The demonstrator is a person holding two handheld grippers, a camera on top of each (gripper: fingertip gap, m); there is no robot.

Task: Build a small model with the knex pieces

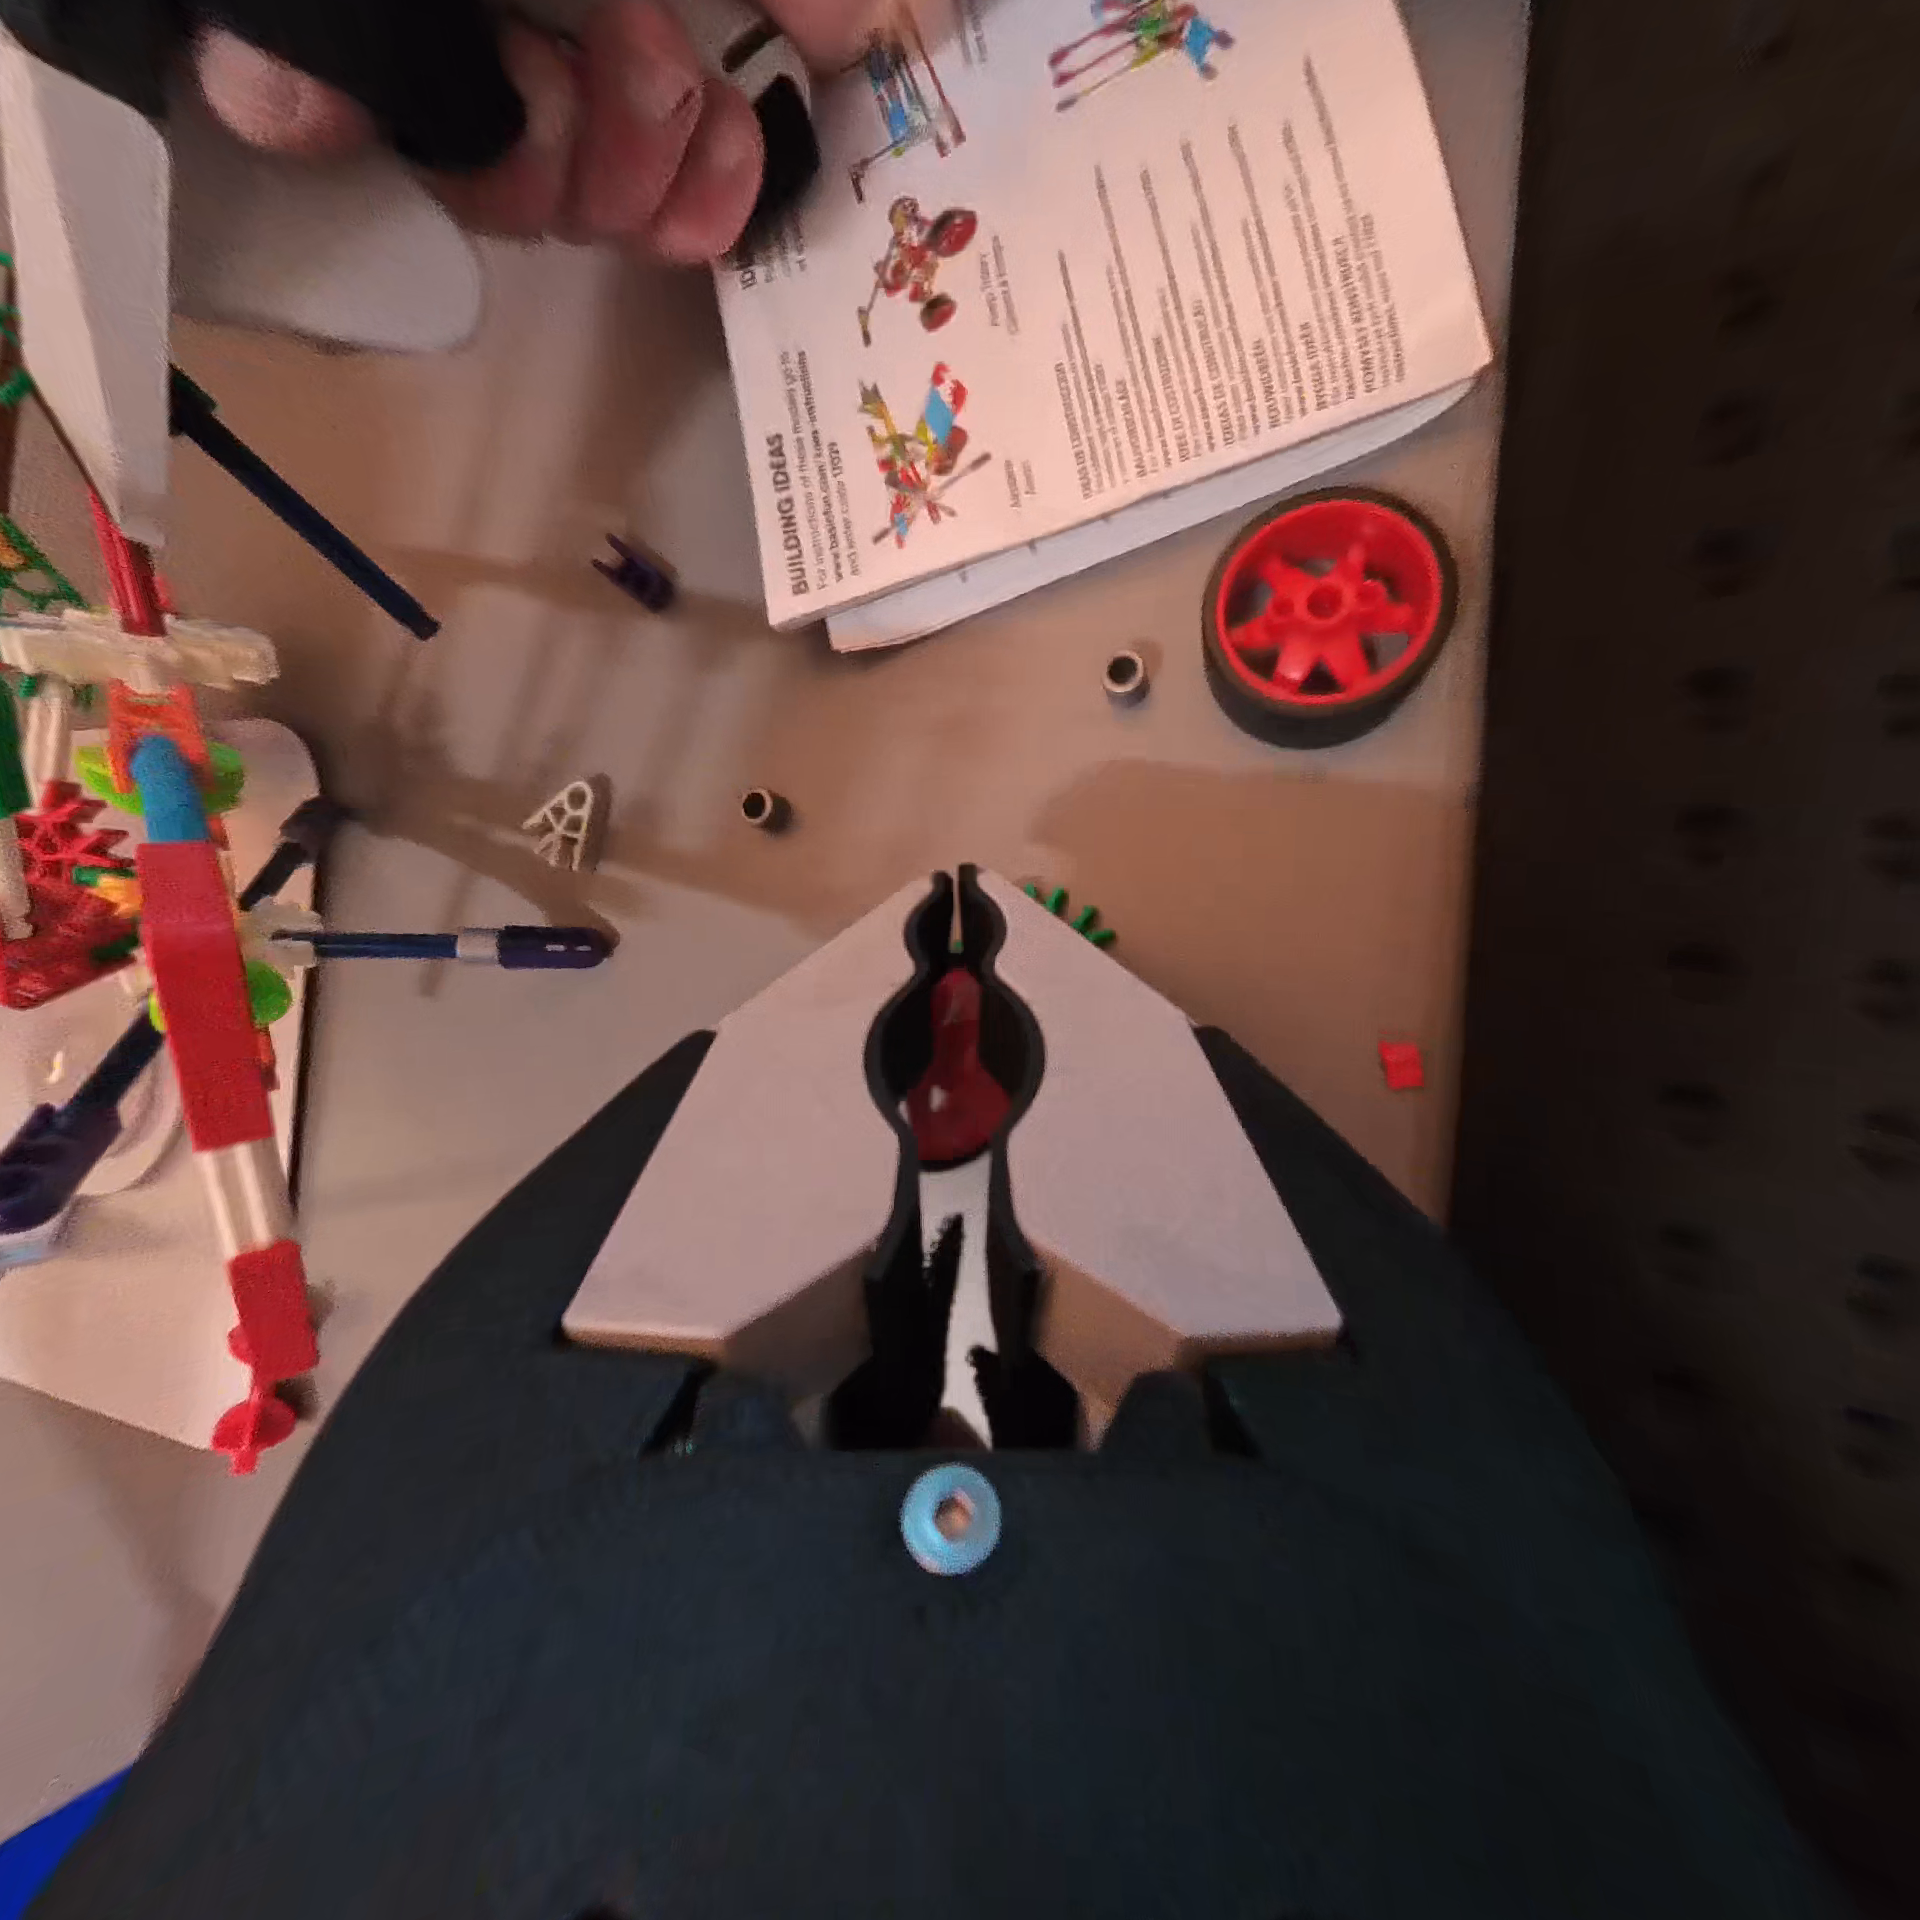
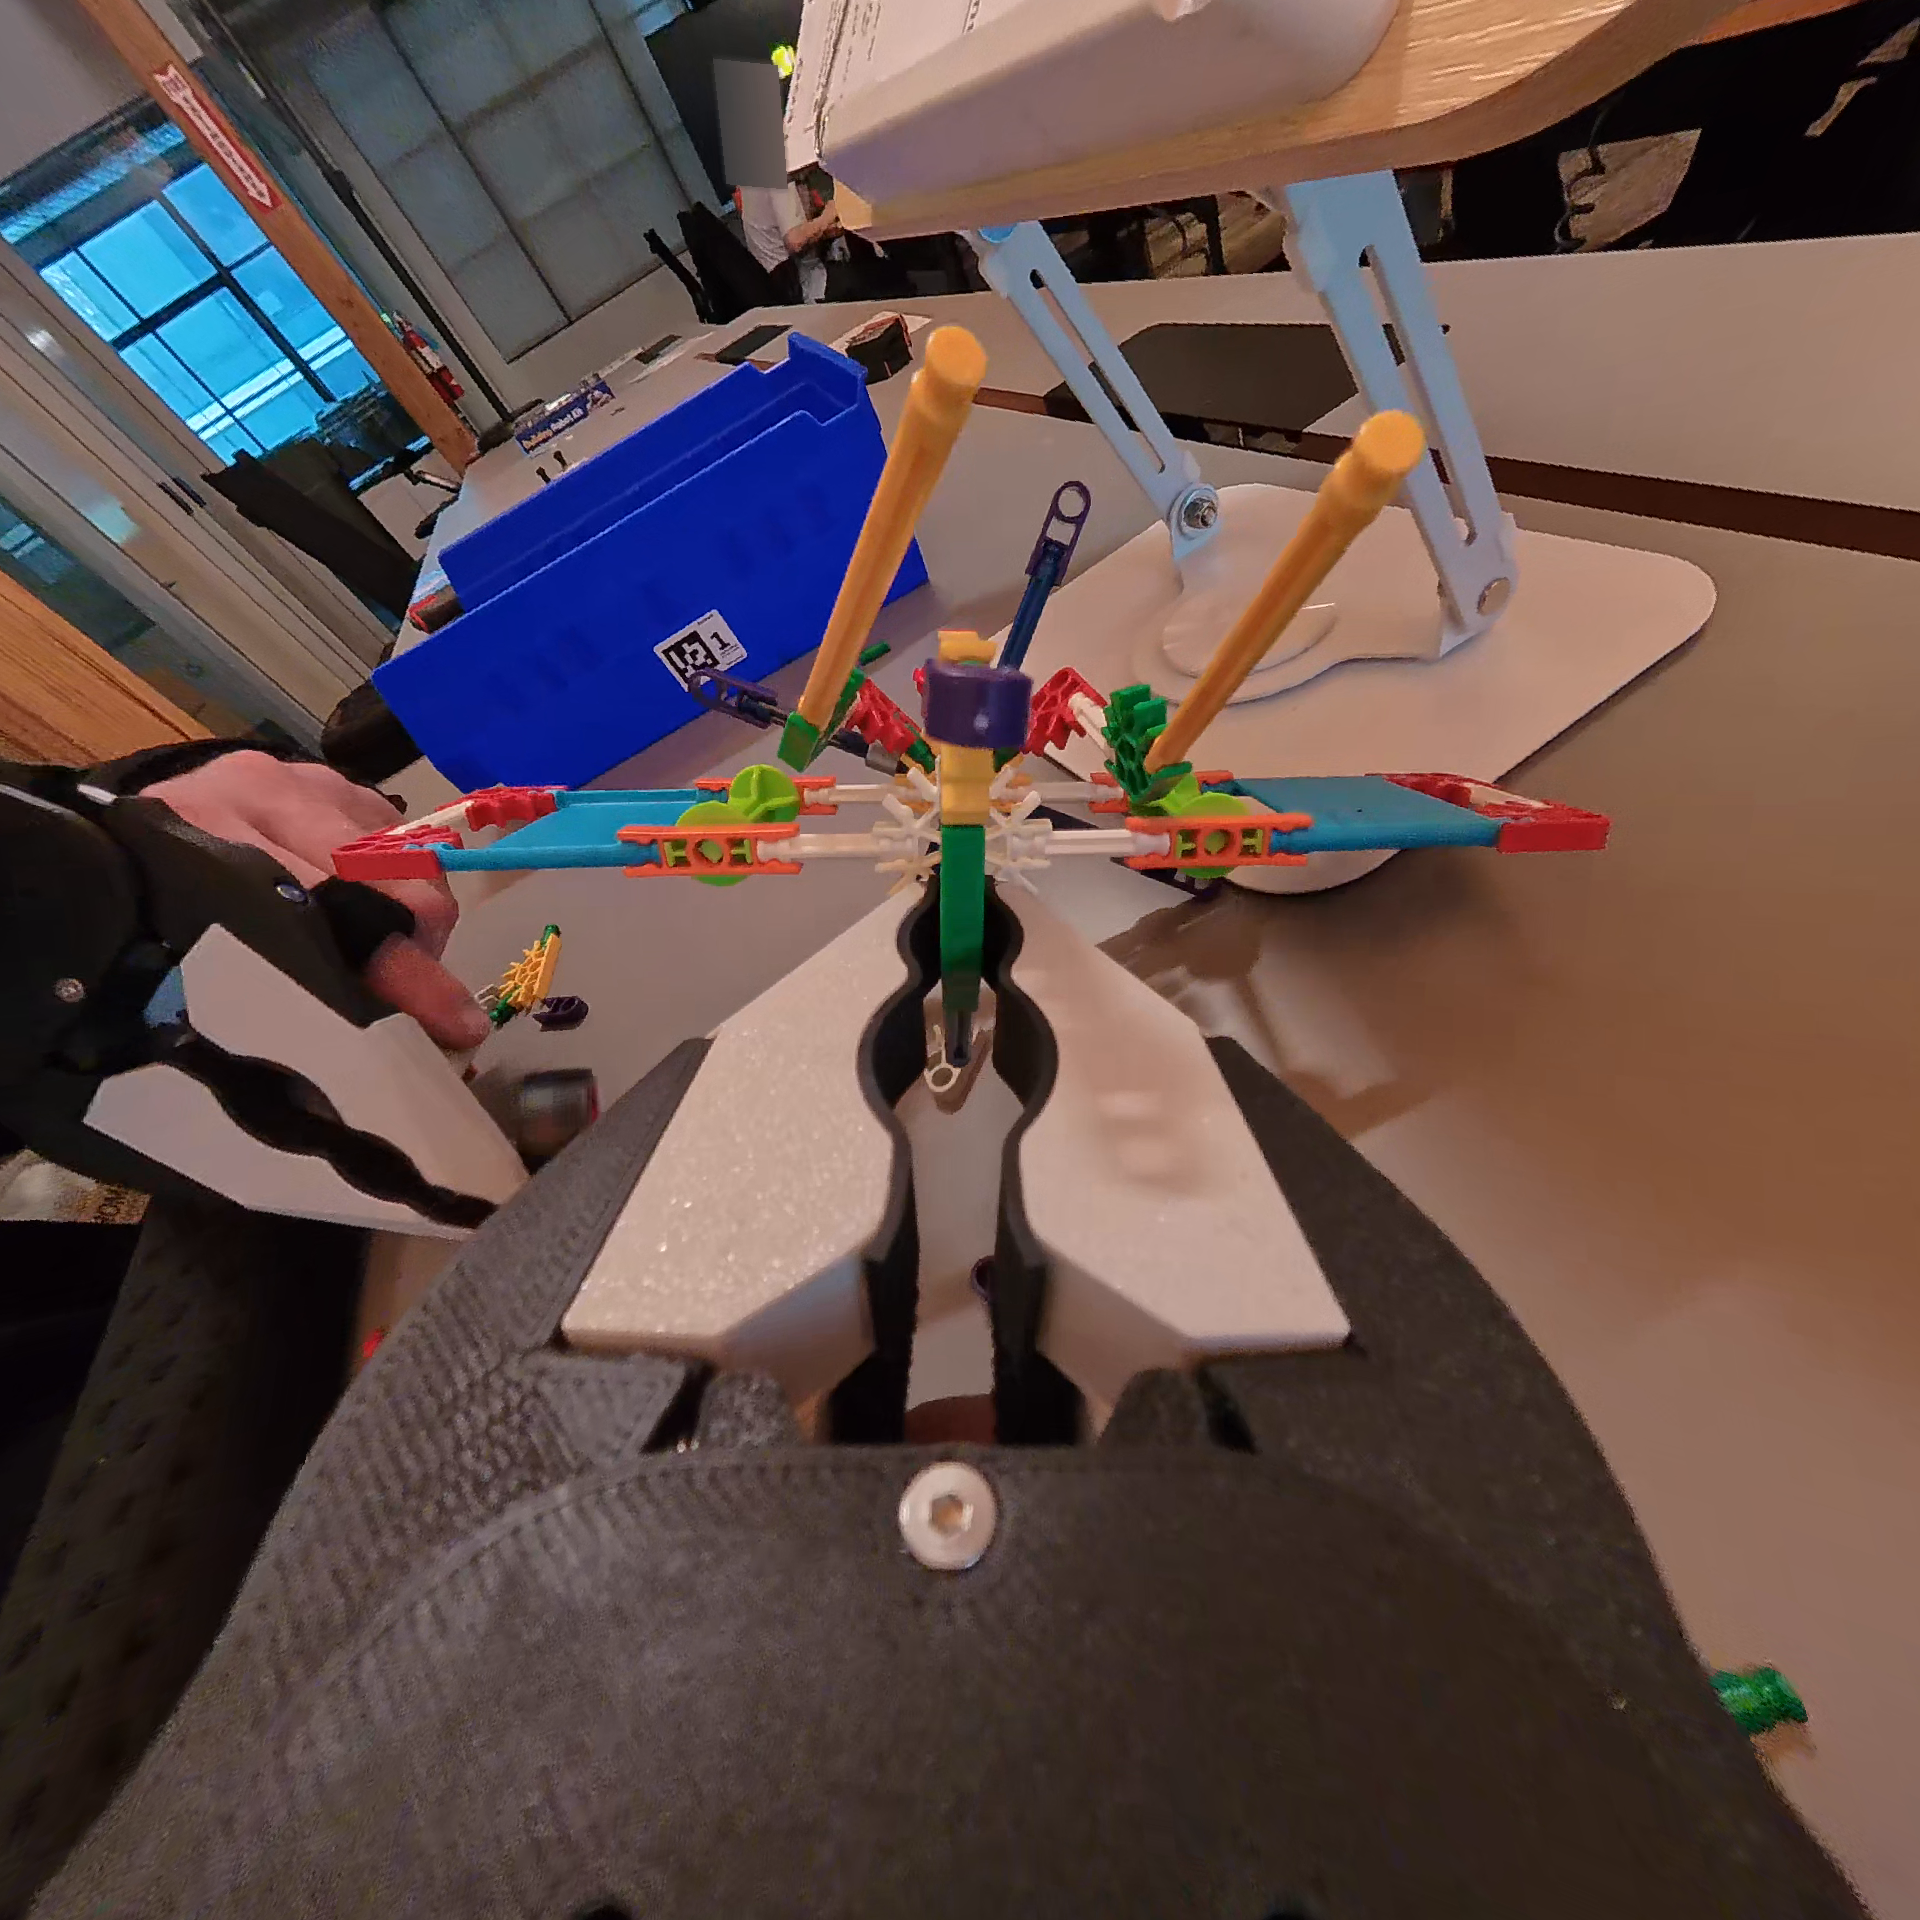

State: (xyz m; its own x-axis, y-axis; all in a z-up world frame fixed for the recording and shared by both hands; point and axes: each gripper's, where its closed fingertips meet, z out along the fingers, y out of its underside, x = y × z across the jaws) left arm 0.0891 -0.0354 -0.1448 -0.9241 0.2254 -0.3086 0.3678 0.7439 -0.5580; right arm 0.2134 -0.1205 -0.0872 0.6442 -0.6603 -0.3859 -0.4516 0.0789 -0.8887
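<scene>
My left gripper (image 1: pixel 956 883) is shut, its tips together just above the tan table (image 1: pixel 1247 935). A small green connector (image 1: pixel 1075 920) lies beside its right fingertip. A red piece (image 1: pixel 956 1060) shows in the round hollow behind the tips; I cannot tell whether it is gripped or lies below. My right gripper (image 2: pixel 961 909) is shut on the green stem (image 2: pixel 961 894) of a colourful rod-and-connector model (image 2: pixel 966 821) with blue wing panels and yellow rods, held above the table. The model also shows in the left wrist view (image 1: pixel 177 883). The left gripper (image 2: pixel 312 1112) shows at the left of the right wrist view, held by a hand.
An open booklet (image 1: pixel 1091 312), a red wheel with a black tyre (image 1: pixel 1330 613), two small metal sleeves (image 1: pixel 1124 673), a white connector (image 1: pixel 569 821) and a purple clip (image 1: pixel 634 566) lie ahead. A blue bin (image 2: pixel 644 582) and a white stand (image 2: pixel 1351 582) are behind the model. The table edge runs along the right in the left wrist view. My right fingertips sit around 15 centimeters from my left ones. The purple clip (image 1: pixel 634 566) lies around 10 centimeters away from my right fingertips.
</scene>
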